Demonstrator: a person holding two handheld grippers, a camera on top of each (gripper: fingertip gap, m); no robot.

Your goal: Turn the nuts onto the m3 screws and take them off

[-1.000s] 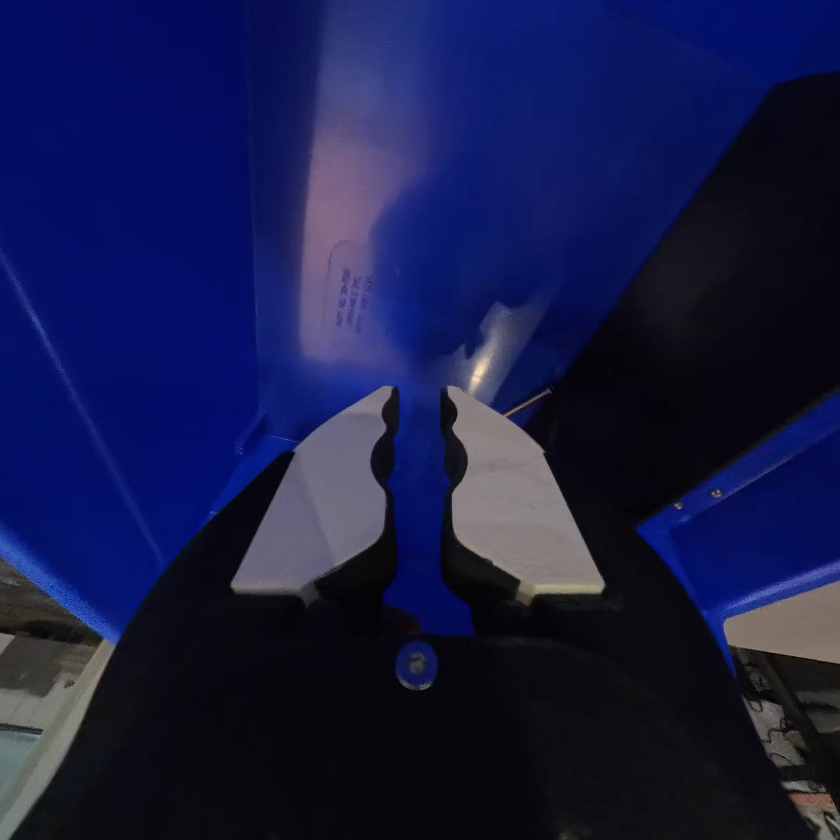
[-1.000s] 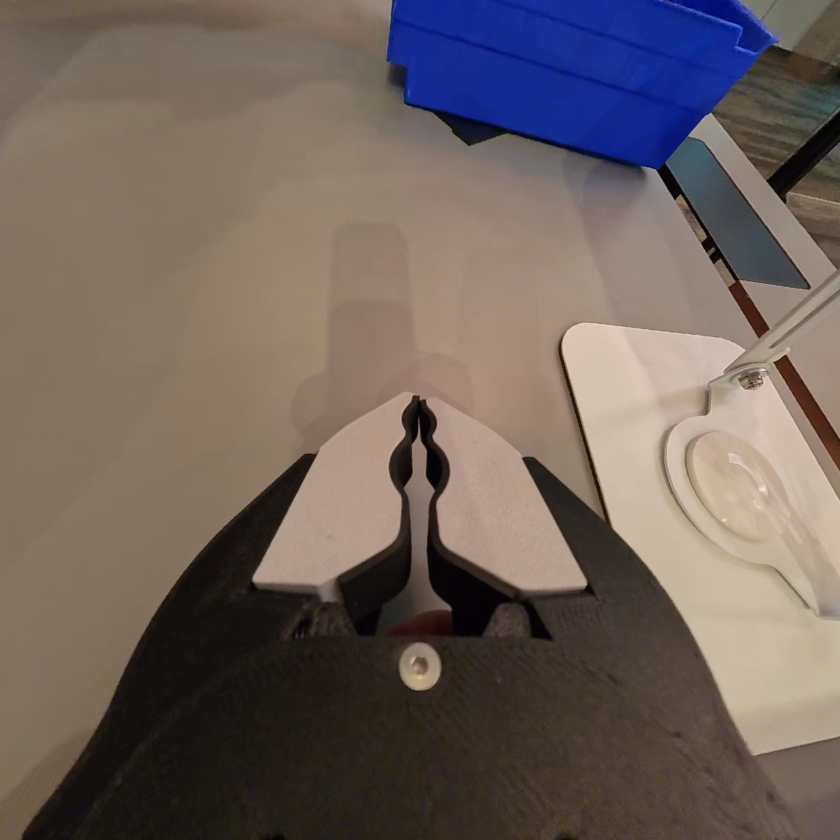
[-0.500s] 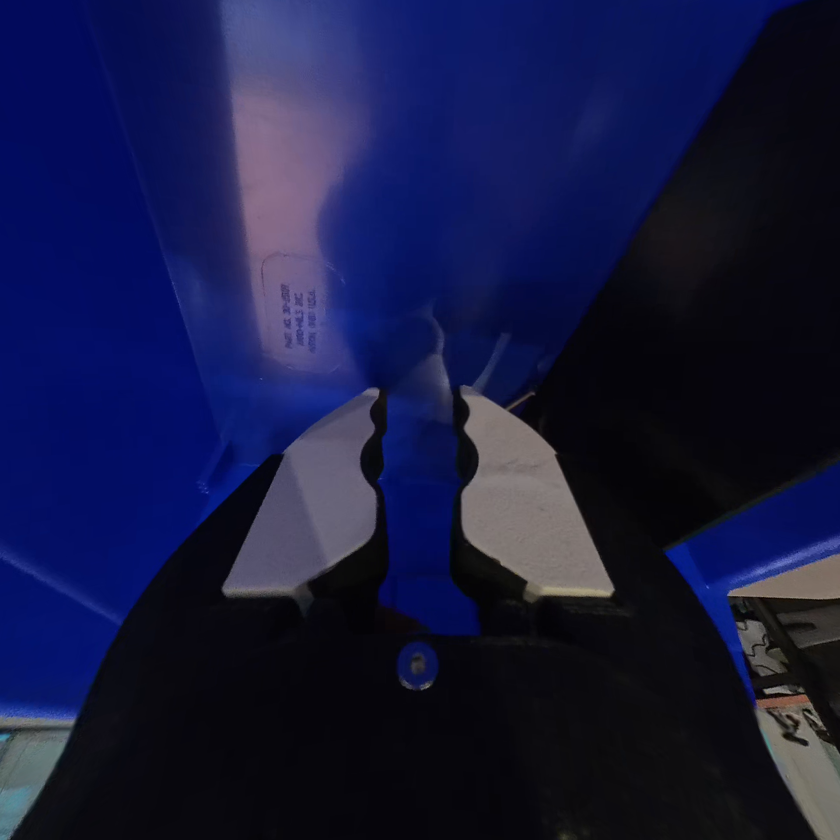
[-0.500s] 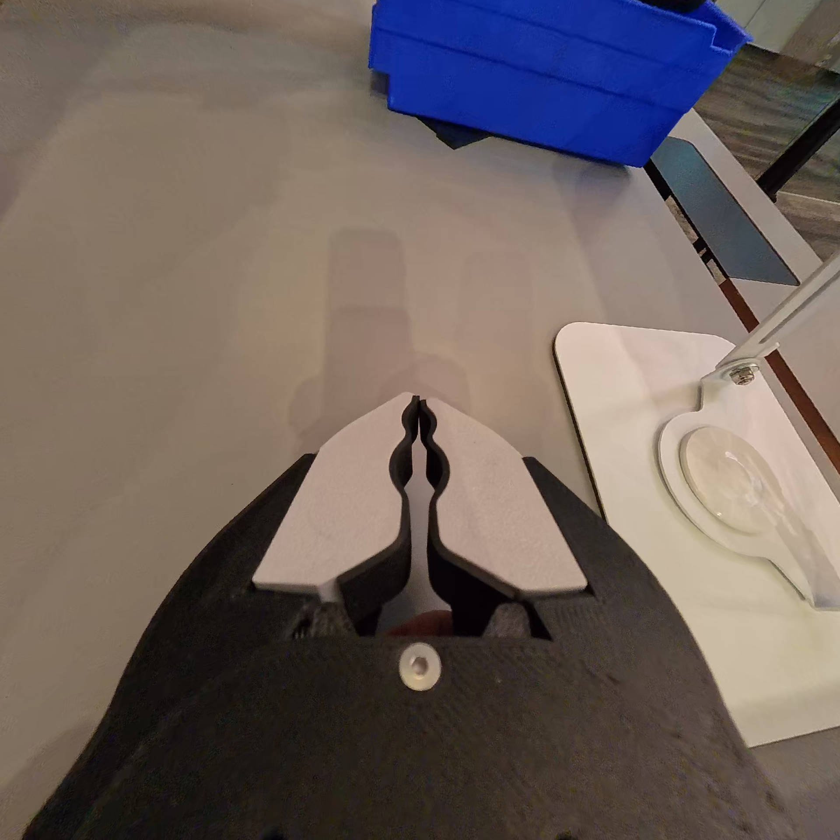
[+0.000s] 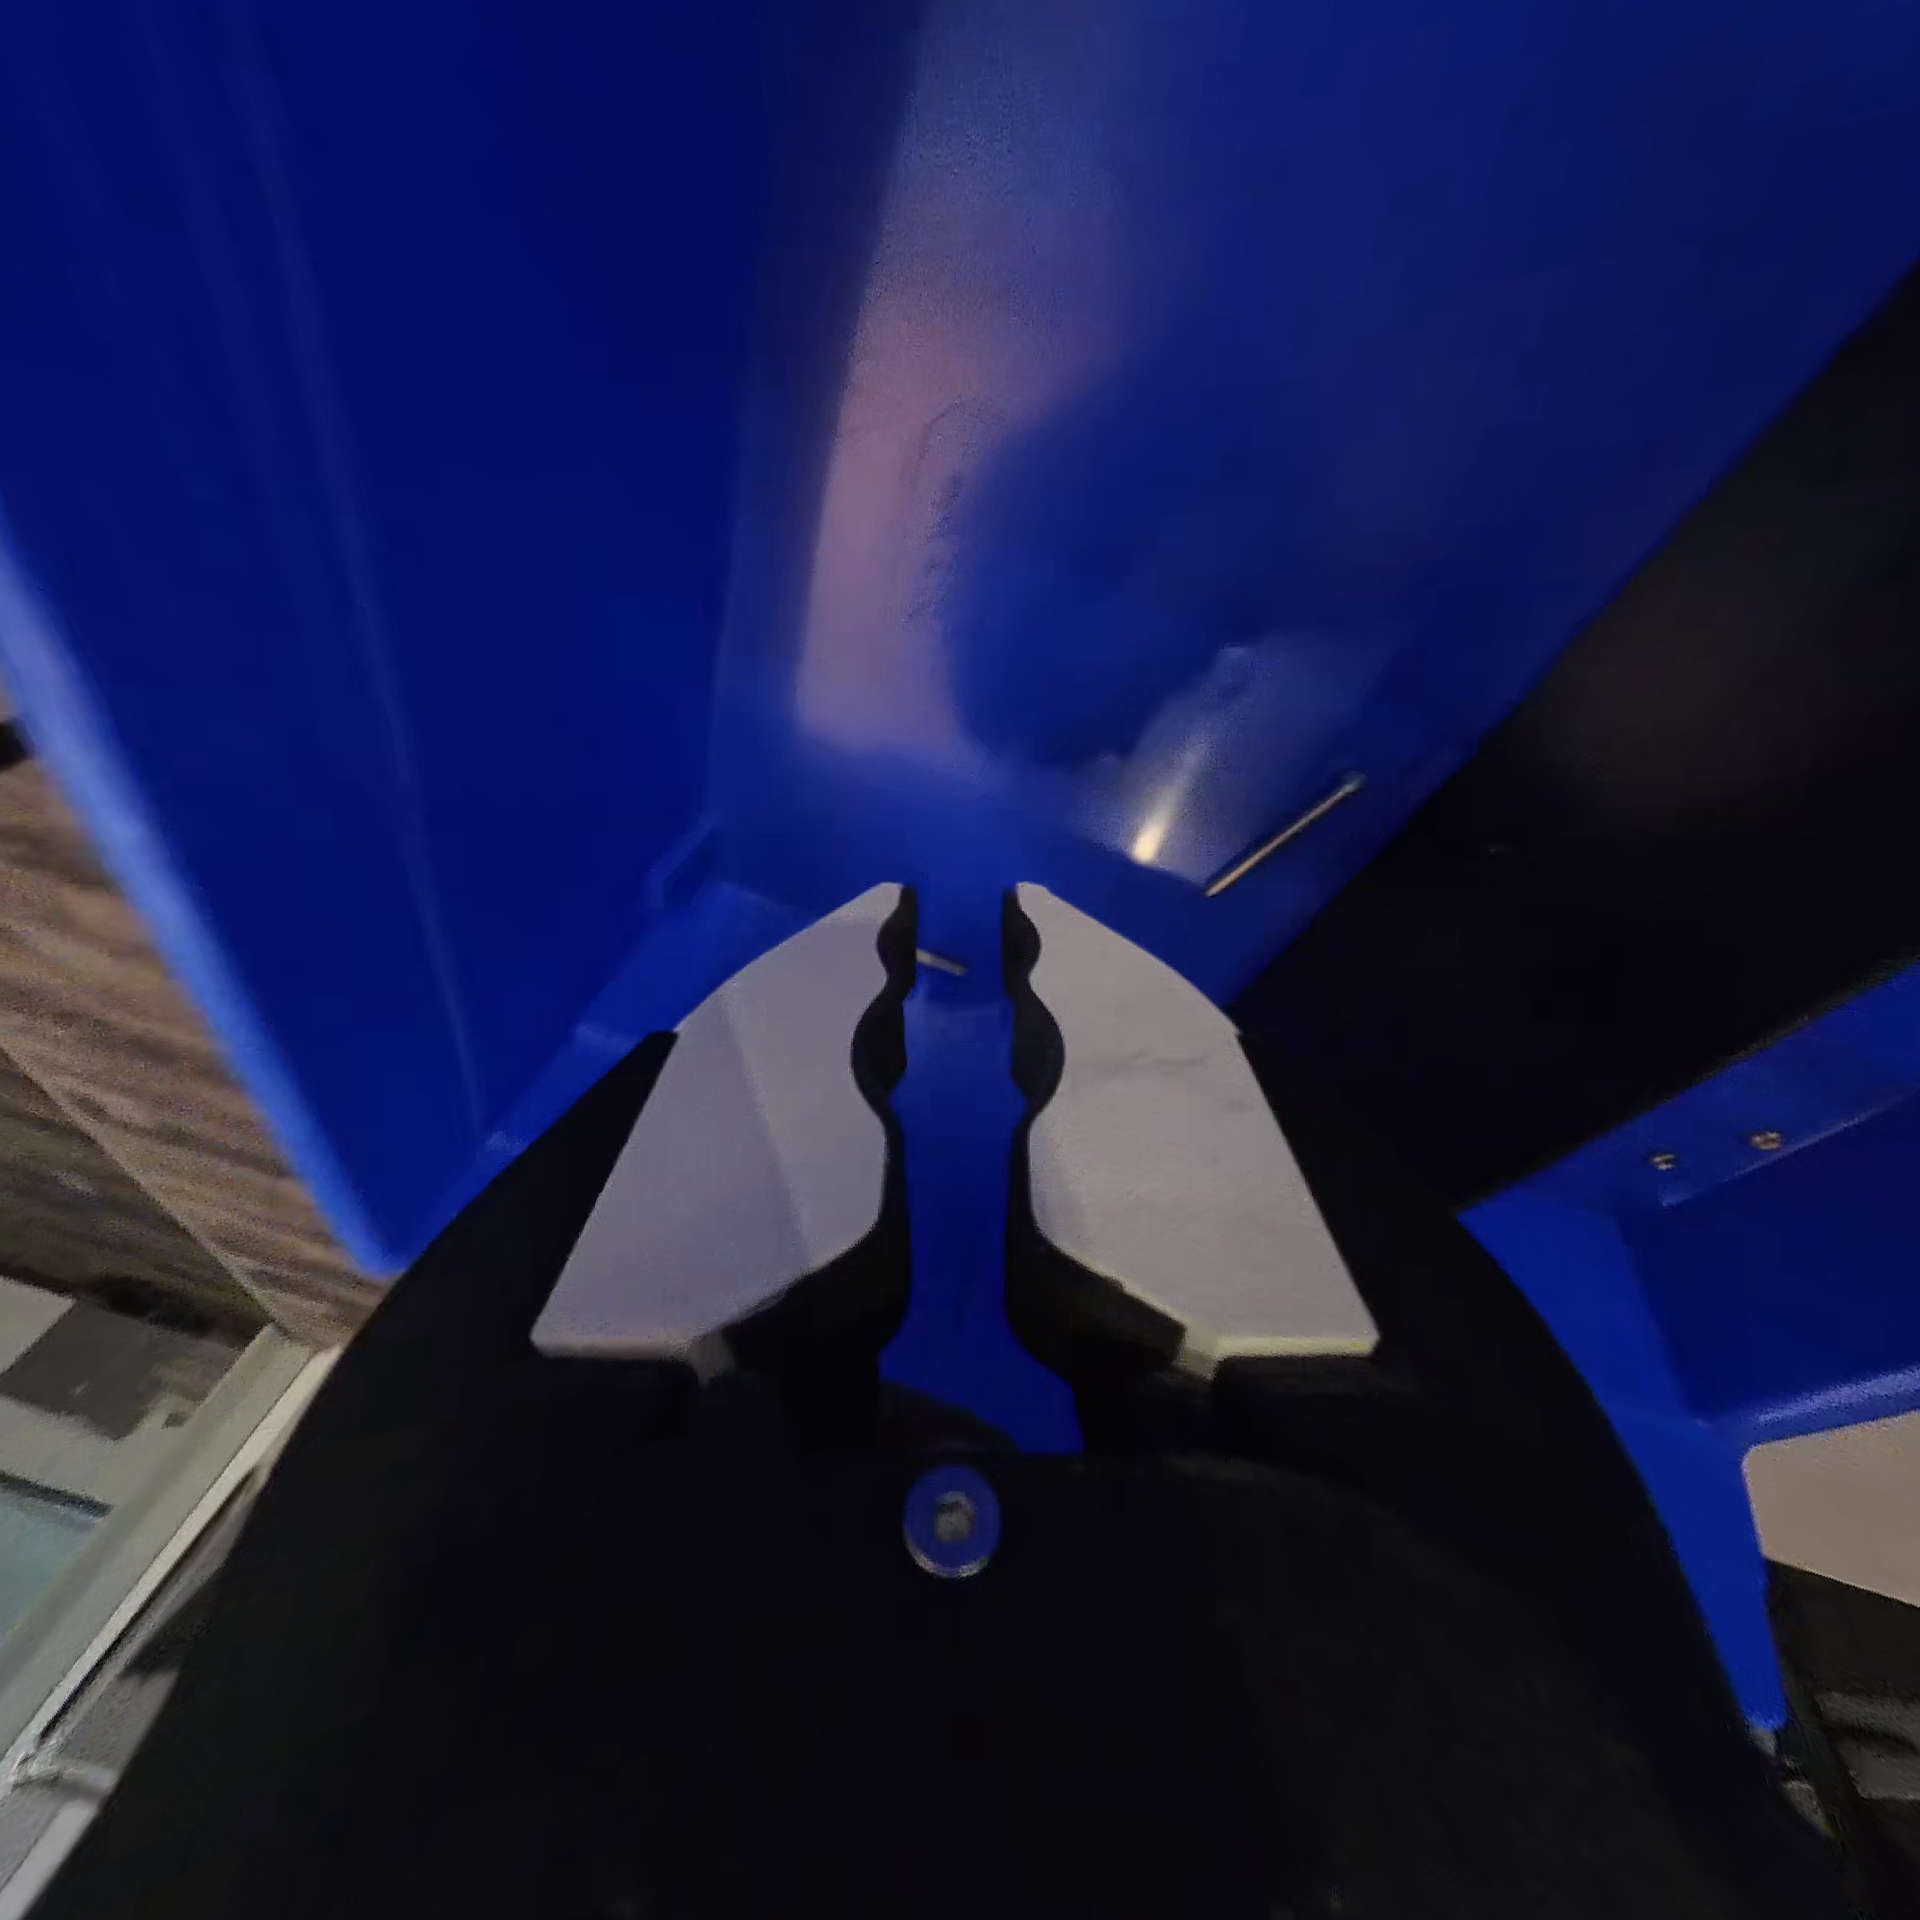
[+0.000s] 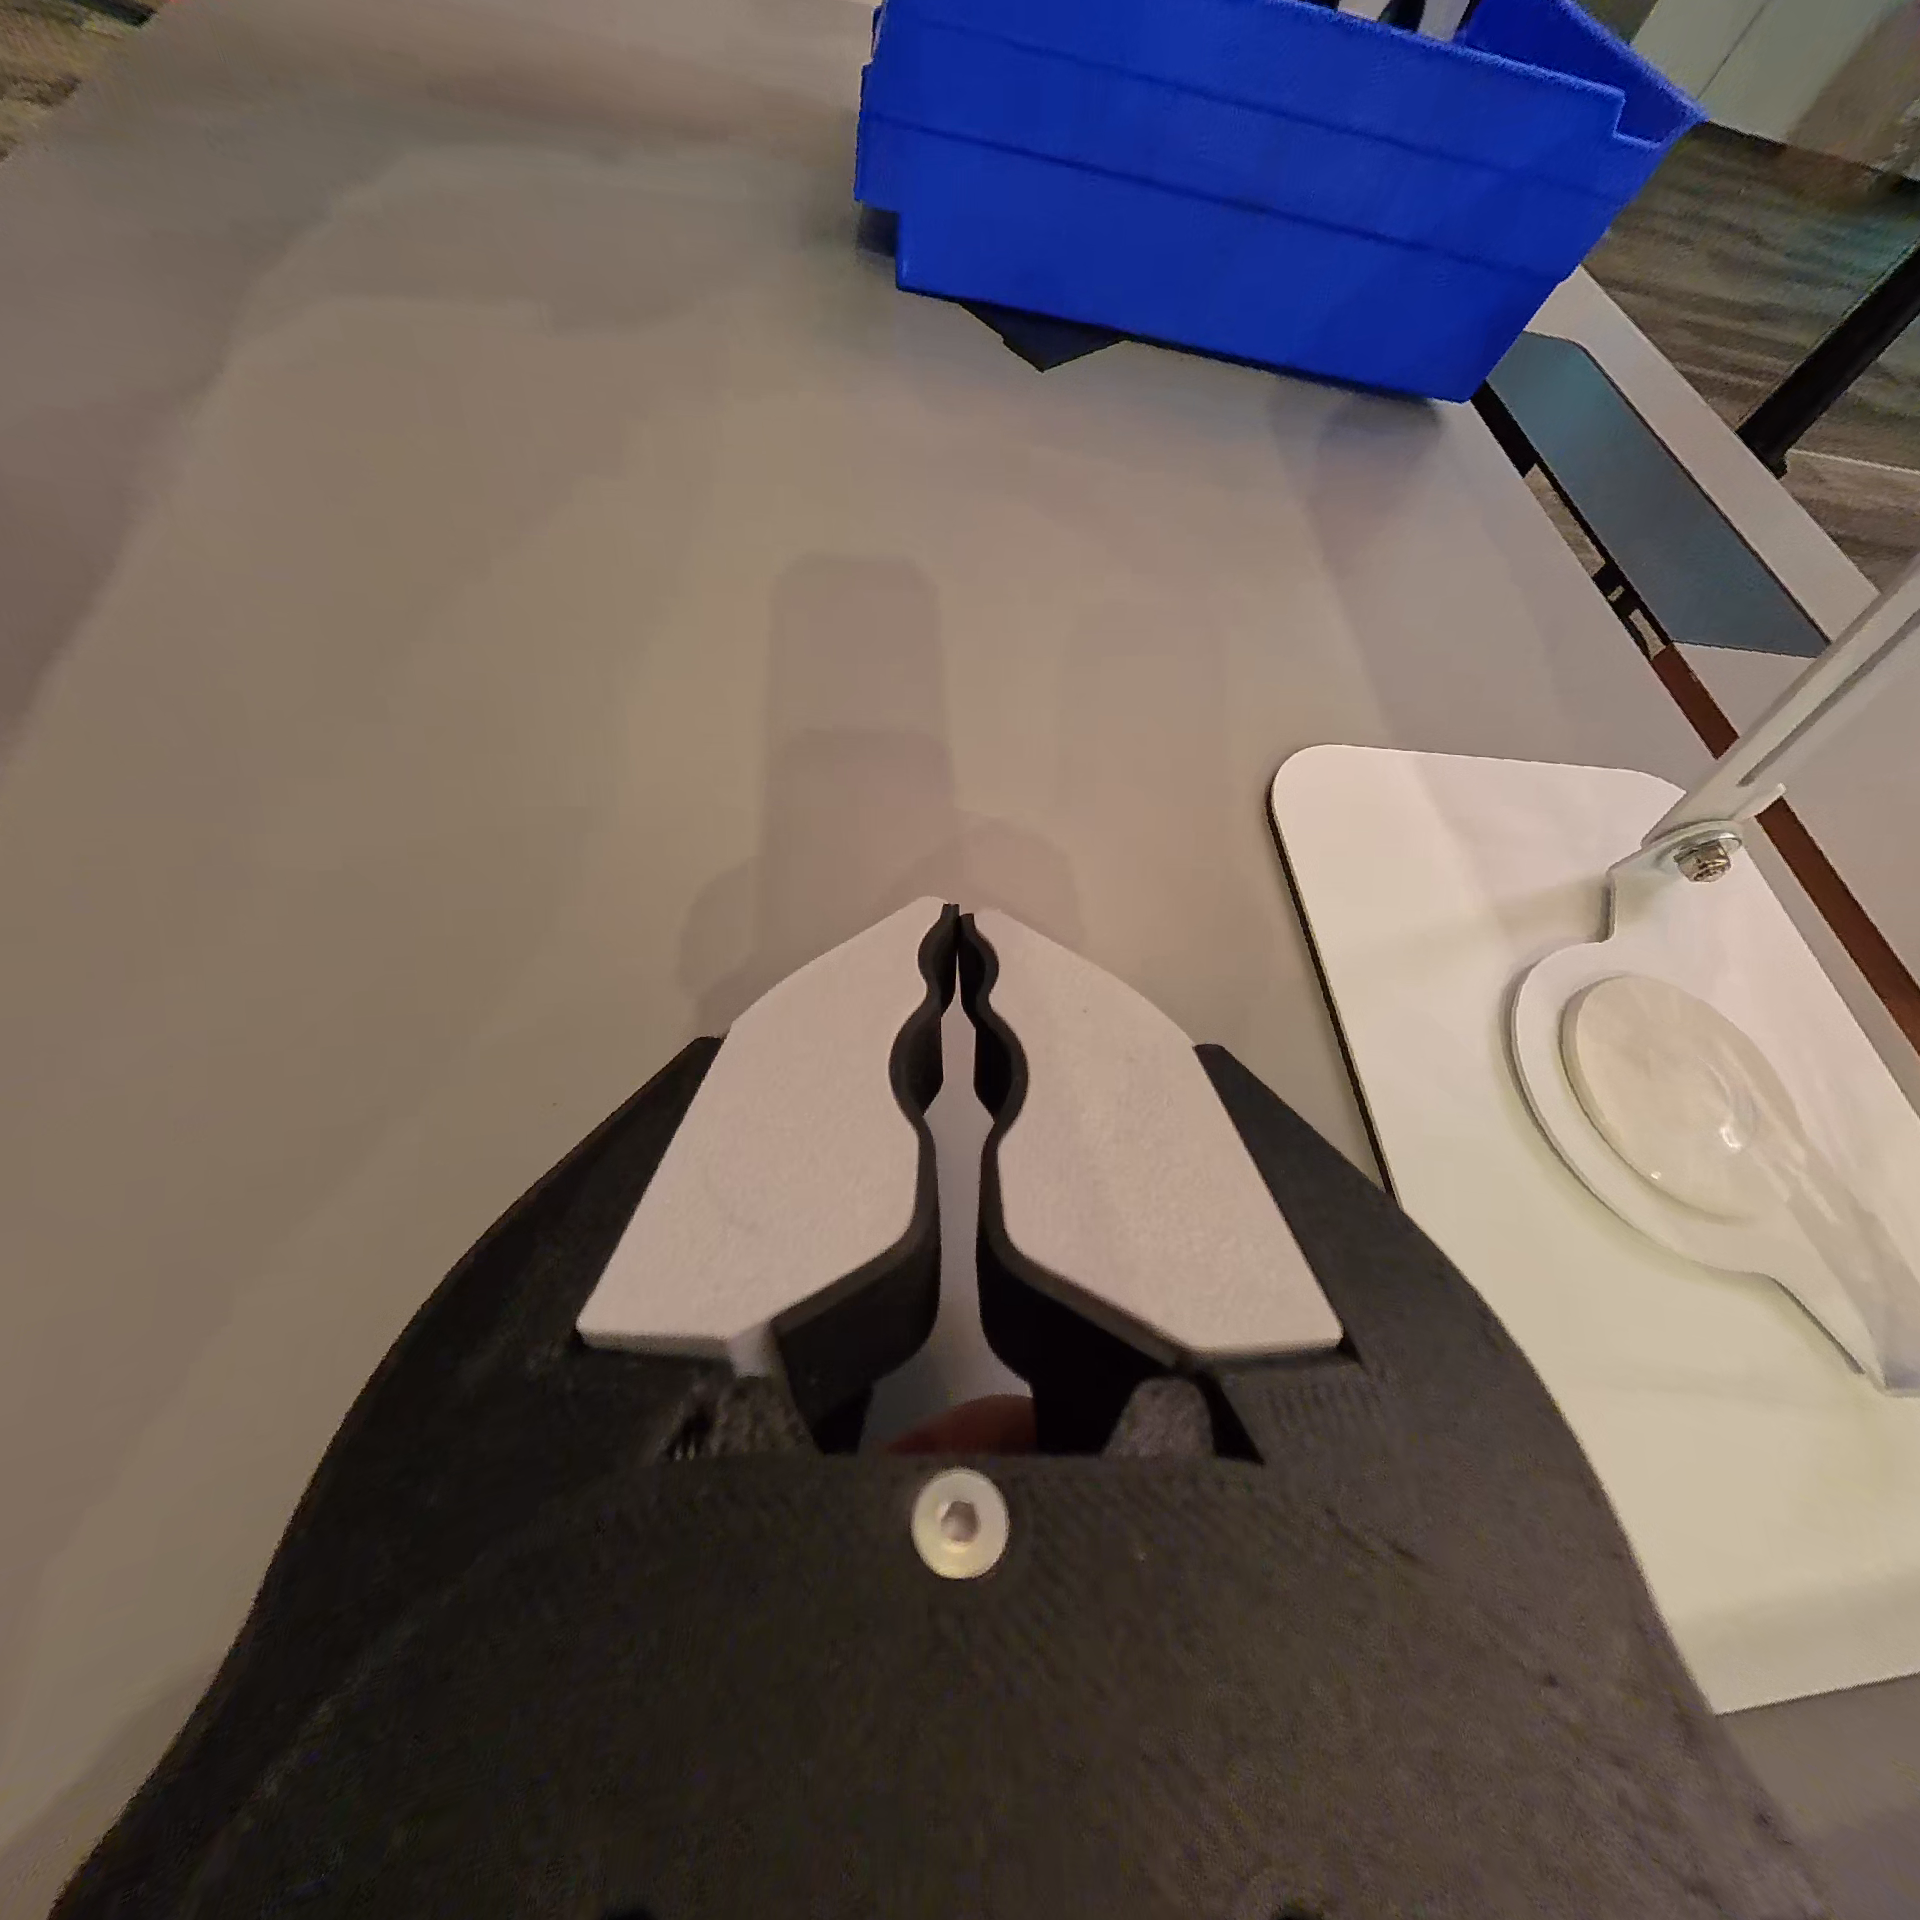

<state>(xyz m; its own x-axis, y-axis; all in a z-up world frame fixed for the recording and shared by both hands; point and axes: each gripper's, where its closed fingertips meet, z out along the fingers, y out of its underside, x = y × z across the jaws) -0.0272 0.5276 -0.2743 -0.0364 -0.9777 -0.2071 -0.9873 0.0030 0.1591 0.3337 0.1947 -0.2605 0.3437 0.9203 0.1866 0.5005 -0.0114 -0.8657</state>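
My left gripper [image 5: 958, 902] is open and reaches down into a blue bin [image 5: 468, 520], its tips close to the bin floor. A small thin screw [image 5: 941, 963] lies between the fingers near the tips, not gripped. A longer thin screw [image 5: 1284, 835] lies on the bin floor to the right, beside a dark panel [image 5: 1662, 675]. Two tiny metal parts [image 5: 1712, 1150] sit on a blue ledge at the right. My right gripper [image 6: 954, 916] is shut and empty, low over the grey table [image 6: 416, 727]. The blue bin [image 6: 1226, 177] stands at the far end.
A white board [image 6: 1455, 935] lies on the table right of my right gripper, with a clear acrylic stand [image 6: 1662, 1101] bolted on it. A dark flat panel [image 6: 1642, 499] sits at the table's right edge. The bin walls stand close around my left gripper.
My left gripper has shifted inside the bin and stays open; the small screw now shows between its fingers. My right gripper stays shut and has barely moved.
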